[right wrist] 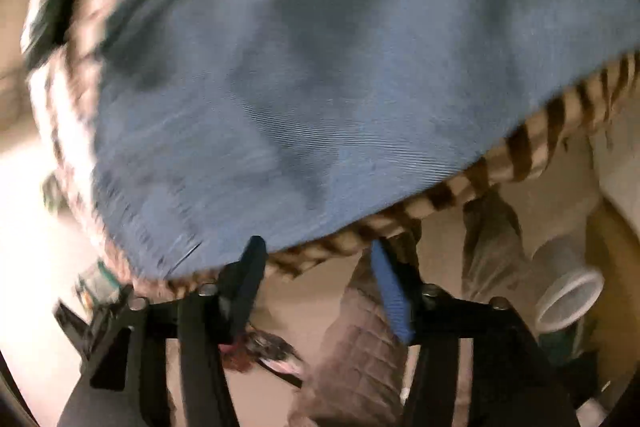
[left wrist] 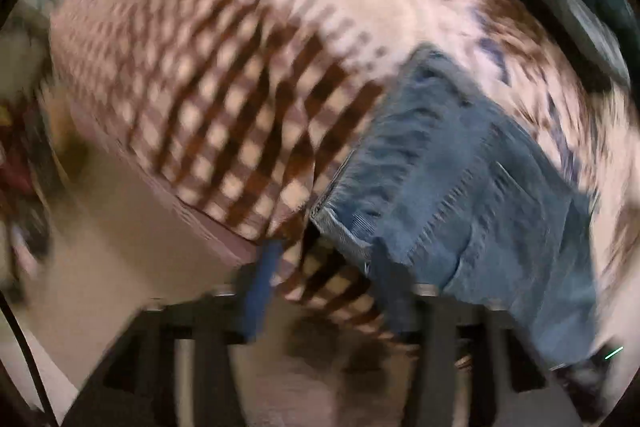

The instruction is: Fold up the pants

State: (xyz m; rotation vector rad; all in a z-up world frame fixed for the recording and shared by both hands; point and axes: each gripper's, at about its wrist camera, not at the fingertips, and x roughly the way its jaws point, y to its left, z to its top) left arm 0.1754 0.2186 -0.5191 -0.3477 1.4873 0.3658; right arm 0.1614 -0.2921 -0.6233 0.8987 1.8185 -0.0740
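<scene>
Though motion blur smears everything, both grippers gape empty over the jeans.

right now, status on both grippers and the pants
Left gripper open, empty. Right gripper open, empty. Blue pants lying on checkered cover. Nothing in the way.

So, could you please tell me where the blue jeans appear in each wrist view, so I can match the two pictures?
Left wrist view: the jeans lie right of centre, running down to the lower right, one corner by the open left gripper.
Right wrist view: the jeans fill the upper and middle picture, ending just above the open right gripper.
Shared landmark: the brown checked blanket under the jeans.
</scene>
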